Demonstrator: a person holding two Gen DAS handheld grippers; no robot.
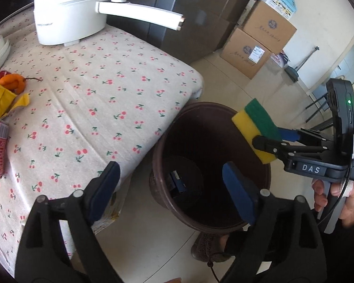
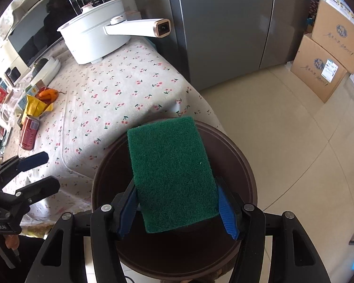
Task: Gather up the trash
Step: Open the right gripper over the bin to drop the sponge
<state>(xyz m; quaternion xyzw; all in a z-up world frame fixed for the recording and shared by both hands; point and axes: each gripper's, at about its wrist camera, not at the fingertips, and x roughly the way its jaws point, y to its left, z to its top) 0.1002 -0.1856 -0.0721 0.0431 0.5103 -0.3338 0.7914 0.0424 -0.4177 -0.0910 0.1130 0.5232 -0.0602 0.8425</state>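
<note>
My left gripper [image 1: 170, 193] stands wide open and empty over the round dark brown plastic bin [image 1: 210, 165], where a small dark item already lies. My right gripper [image 2: 177, 214] clamps the green-and-yellow scouring sponge [image 2: 172, 172] above that bin, not yet dropped. A red drink can [image 2: 30, 131] and yellow wrapper [image 2: 35, 105] remain on the cherry-print tablecloth [image 1: 94, 89]; tiled floor and cardboard boxes [image 1: 259, 37] lie beyond.
</note>
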